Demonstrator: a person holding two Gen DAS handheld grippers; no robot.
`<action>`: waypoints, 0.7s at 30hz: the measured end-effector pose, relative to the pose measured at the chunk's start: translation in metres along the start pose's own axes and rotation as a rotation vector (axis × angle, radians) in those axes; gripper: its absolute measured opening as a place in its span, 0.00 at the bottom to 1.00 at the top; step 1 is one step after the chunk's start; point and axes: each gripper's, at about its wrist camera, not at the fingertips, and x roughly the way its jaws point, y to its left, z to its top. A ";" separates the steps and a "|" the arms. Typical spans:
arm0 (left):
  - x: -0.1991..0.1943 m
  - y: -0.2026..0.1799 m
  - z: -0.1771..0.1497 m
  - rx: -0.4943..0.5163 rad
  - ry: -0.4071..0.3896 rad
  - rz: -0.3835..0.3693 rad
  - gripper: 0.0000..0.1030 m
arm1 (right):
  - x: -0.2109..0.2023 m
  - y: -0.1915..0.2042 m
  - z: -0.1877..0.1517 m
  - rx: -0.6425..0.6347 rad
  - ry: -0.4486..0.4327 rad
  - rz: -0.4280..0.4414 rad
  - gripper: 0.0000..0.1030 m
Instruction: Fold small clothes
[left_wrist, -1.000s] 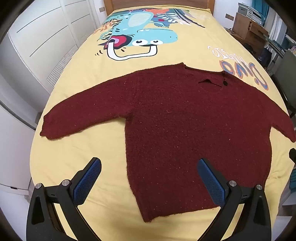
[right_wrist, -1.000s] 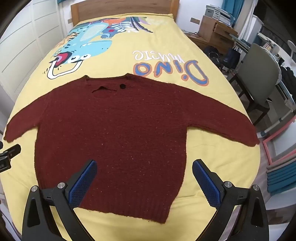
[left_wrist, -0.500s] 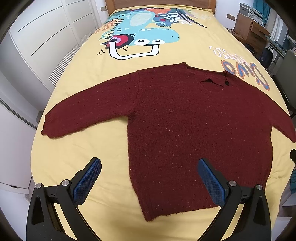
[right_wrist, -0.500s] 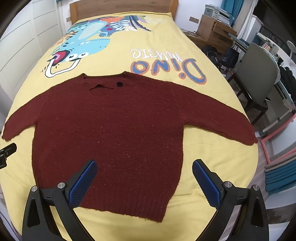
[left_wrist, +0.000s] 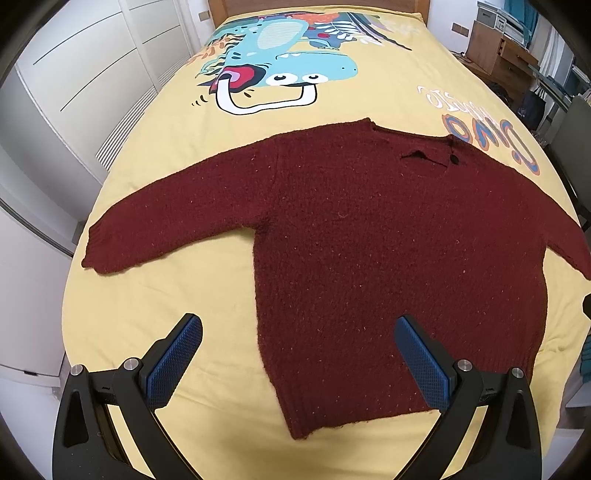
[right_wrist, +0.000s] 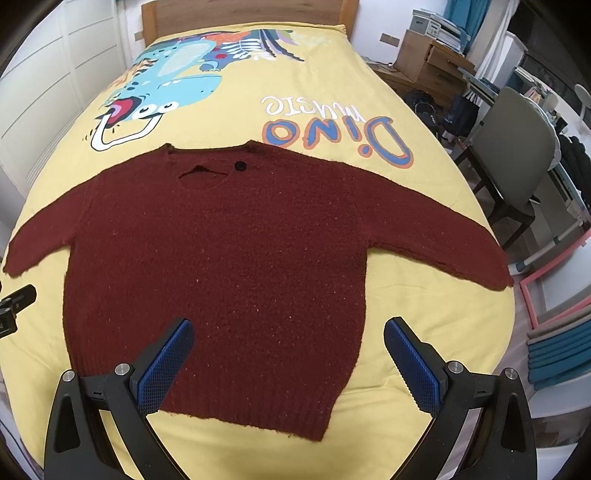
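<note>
Two grippers spread wide, empty — left gripper (left_wrist: 298, 334), right gripper (right_wrist: 289, 330) | sweater (left_wrist: 369, 258) flat on bed (left_wrist: 166, 295), sleeves out | risk: fingers pinch bedcover too — fold bunches

Maroon knit sweater (left_wrist: 388, 258) lies flat, sleeves outspread.

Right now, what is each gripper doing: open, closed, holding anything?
Left gripper: jaws open, holding nothing, above the sweater.
Right gripper: jaws open, holding nothing.

Black gripper frames, blue textured pads (left_wrist: 173, 362), silver screws (right_wrist: 454, 367)
</note>
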 end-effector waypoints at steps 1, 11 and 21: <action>0.000 0.000 0.000 -0.001 0.000 -0.001 0.99 | 0.000 0.000 0.000 0.000 0.000 0.000 0.99; 0.001 -0.001 -0.001 0.000 -0.015 0.003 0.99 | 0.001 0.001 0.000 -0.003 0.003 -0.003 0.99; 0.004 -0.002 0.001 -0.013 -0.064 0.002 0.99 | 0.002 0.000 0.001 0.000 0.001 0.002 0.99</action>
